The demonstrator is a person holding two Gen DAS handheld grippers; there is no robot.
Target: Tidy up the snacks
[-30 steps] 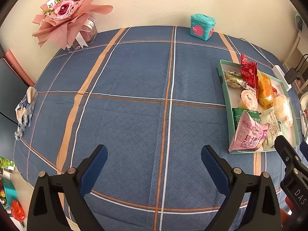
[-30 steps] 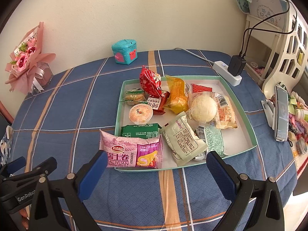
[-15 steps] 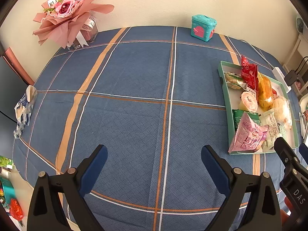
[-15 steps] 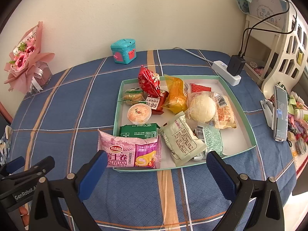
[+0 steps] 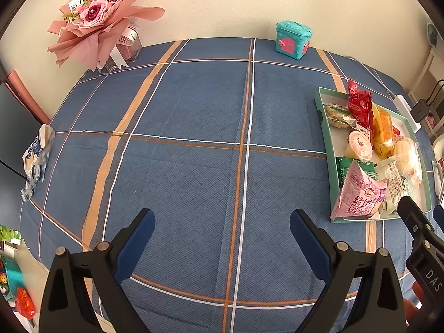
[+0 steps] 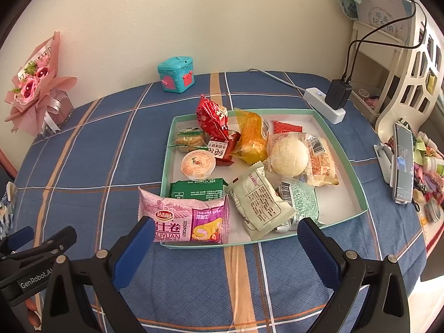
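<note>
the right gripper point(image 6: 226, 229) has its blue-padded fingers spread wide with nothing between them. just ahead of its left finger lies the pink swiss-roll snack packet point(image 6: 184, 219), draped over the near rim of the shallow mint-green cardboard tray point(image 6: 358, 191) full of wrapped snacks. the left gripper point(image 5: 222, 223) is likewise spread and empty above the blue plaid tablecloth point(image 5: 194, 111), the tray well off beyond its right finger.

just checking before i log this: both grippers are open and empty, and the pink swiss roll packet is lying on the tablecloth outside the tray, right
Not quite. The pink swiss roll packet is not out on the tablecloth: the right wrist view shows it leaning over the near left corner of the tray, partly inside. The rest holds: the left gripper and right gripper are both open and empty.
</note>
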